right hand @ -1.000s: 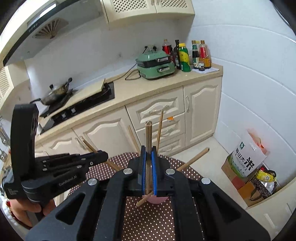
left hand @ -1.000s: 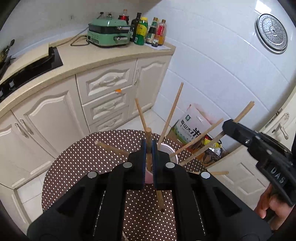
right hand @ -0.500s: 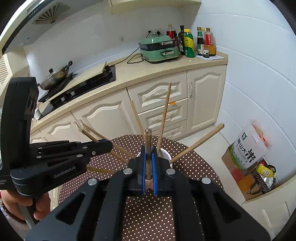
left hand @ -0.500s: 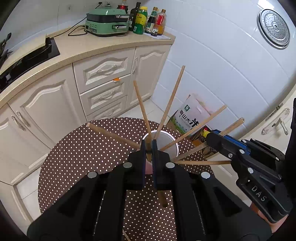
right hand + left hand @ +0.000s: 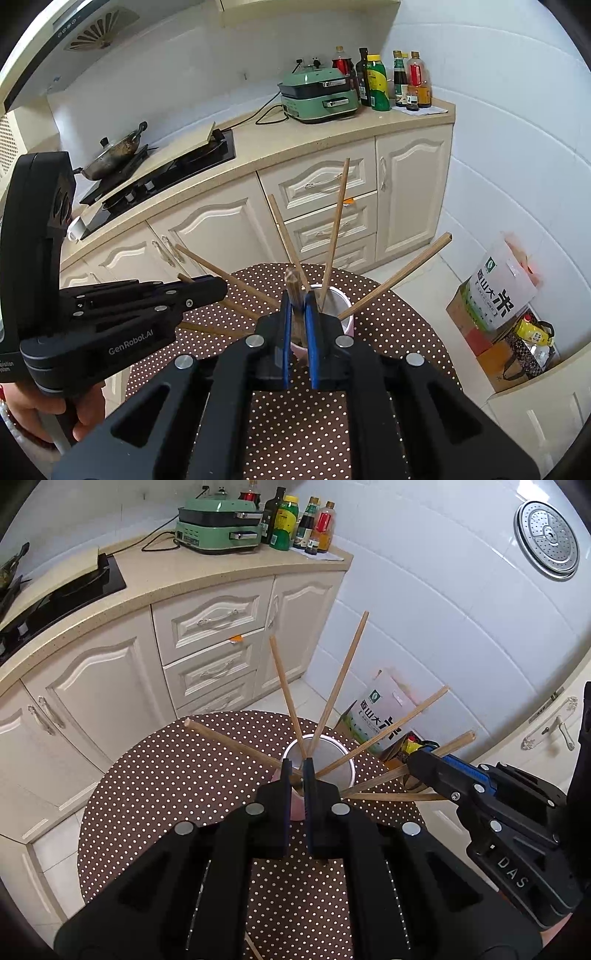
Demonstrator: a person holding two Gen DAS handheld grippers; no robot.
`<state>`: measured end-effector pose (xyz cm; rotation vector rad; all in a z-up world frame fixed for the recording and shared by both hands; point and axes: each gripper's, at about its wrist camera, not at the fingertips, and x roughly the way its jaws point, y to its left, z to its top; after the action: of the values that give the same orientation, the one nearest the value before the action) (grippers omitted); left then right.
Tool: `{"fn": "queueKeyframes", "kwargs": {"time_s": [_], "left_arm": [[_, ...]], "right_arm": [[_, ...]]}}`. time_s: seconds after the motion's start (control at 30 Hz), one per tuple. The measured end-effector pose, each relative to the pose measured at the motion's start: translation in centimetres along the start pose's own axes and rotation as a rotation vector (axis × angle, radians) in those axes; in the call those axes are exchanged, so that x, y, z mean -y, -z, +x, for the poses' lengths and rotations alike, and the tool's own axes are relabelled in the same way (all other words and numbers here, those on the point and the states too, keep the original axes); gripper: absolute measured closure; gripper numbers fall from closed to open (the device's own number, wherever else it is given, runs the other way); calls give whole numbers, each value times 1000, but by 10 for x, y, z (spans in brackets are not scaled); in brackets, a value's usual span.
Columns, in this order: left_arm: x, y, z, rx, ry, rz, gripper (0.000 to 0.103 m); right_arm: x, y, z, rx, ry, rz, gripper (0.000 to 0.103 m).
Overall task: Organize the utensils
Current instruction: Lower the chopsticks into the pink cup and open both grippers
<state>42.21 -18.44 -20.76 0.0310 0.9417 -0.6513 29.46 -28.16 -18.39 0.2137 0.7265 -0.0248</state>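
You have both grippers converged over the pink cup (image 5: pixel 341 308) that stands on the round polka-dot table (image 5: pixel 177 794), and that makes sense: the cup is the collecting point, and wooden chopsticks (image 5: pixel 341 679) already fan out of it in every direction, leaning on its rim. Your right gripper (image 5: pixel 298 295) has a chopstick (image 5: pixel 293 291) between its blue pads, upright and blurred, with its lower end down at the cup's mouth; the jaws are starting to open, so I judge you are letting it drop in among the others. Your left gripper (image 5: pixel 297 766) has its fingers nearly together just above the near rim of the cup; something brown shows in the narrow gap, but I cannot tell whether the pads press on a chopstick or merely stand in front of those in the cup. Holding each stick vertical over the opening keeps it from catching on the splayed ones. Mind the lean of the sticks: a nudge from either gripper could tip the light cup.
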Motion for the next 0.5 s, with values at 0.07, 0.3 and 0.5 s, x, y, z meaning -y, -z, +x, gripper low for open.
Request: {"fn": "queueKeyframes", "kwargs": {"time_s": [0.07,0.3,0.5], "left_arm": [[1,1,-5,10,-9,2,96],[3,8,-30,42,-42,15,96],[3,21,-56,76,-59,13,96]], "right_arm": [[-1,0,-5,8,-3,8,95],[-5,2,-27,45,-22,53,81],[-14,8,-50,90,-30,70,70]]}}
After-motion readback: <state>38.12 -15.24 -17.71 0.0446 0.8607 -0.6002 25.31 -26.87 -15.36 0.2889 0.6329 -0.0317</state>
